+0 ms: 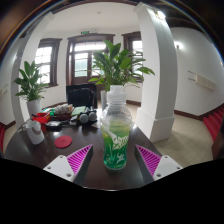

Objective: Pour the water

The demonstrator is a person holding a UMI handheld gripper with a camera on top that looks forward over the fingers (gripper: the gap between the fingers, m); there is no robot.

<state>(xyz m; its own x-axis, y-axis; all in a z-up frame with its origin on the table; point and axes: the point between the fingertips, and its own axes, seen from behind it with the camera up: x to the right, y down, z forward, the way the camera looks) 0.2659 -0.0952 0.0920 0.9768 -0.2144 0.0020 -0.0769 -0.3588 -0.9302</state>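
Bottle of clear plastic with a green label and a white cap stands upright between my two fingers, on the dark table. My gripper is around it: the pink pad of the left finger and the pad of the right finger are both close to its lower part, but I cannot tell if they really press on it or if a small gap stays at the sides. The bottom of the bottle is hard to see against the dark surface. Beyond the bottle, on the table, I see a red round thing, a white cup and some mixed objects that are too small to name. Behind them stand a potted plant and another plant near the windows.
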